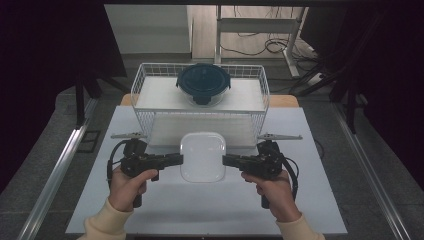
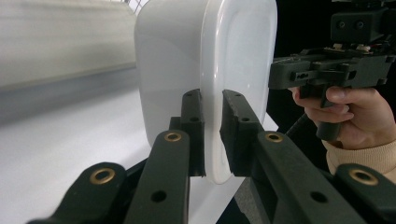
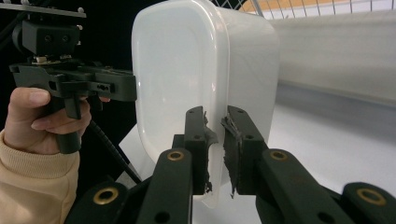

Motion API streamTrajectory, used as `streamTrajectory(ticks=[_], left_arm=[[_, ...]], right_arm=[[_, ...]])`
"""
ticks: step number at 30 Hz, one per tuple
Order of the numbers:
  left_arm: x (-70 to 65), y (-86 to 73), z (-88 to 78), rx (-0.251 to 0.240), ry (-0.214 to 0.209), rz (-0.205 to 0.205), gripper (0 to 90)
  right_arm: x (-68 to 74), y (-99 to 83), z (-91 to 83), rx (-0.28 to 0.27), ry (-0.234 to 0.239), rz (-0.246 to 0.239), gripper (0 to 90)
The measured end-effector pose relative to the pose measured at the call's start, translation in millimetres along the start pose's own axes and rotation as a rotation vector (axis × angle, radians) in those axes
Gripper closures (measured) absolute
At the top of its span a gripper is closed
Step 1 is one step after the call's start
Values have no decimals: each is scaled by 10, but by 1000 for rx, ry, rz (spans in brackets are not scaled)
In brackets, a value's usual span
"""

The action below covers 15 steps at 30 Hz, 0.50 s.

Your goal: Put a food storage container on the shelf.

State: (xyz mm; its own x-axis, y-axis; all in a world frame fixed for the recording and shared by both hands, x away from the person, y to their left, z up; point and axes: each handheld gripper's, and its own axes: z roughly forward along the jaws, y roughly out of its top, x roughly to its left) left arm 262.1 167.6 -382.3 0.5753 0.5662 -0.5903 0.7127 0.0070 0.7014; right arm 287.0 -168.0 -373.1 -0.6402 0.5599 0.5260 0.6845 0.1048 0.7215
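Note:
A white lidded container (image 1: 202, 156) with rounded corners is held between both grippers, just in front of the wire basket. My left gripper (image 1: 181, 159) is shut on the rim of its left edge, and the left gripper view shows the two jaws pinching that white container (image 2: 205, 70) at its lid rim. My right gripper (image 1: 224, 160) is shut on the opposite edge; its view shows the rim of the container (image 3: 201, 70) clamped between worn pads (image 3: 205, 140). A dark blue round lidded container (image 1: 203, 82) sits inside the basket.
The white wire basket (image 1: 142, 95) stands on a white board at the back of the table, its front wall close behind the white container. The pale tabletop (image 1: 210, 205) spreads around my hands. Metal rails flank the table; a desk frame and cables lie on the floor beyond.

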Motion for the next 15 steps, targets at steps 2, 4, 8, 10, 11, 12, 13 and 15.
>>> streamTrajectory(ticks=[2, 4, 8, 10, 11, 12, 13, 15], left_arm=[[-21, 43, -14, -3, 0, 7, 803], [-42, 92, -34, -10, -1, 11, 803], [-97, 211, -100, -23, -3, 32, 803], [-131, 281, -138, -31, 1, 45, 803], [-145, 308, -151, -33, 2, 48, 803], [-169, 355, -172, -37, 5, 55, 803], [-188, 395, -189, -41, 7, 62, 802], [-228, 484, -222, -51, 9, 75, 802]], right_arm=[[23, 44, -21, -3, -1, -5, 791], [46, 93, -40, -8, -3, -14, 791], [112, 212, -80, -17, -2, -30, 791], [159, 283, -99, -22, -5, -40, 791], [180, 323, -108, -25, -9, -50, 791], [200, 353, -117, -26, -10, -52, 790], [228, 406, -134, -27, -13, -62, 791], [276, 497, -163, -33, -18, -78, 791]])
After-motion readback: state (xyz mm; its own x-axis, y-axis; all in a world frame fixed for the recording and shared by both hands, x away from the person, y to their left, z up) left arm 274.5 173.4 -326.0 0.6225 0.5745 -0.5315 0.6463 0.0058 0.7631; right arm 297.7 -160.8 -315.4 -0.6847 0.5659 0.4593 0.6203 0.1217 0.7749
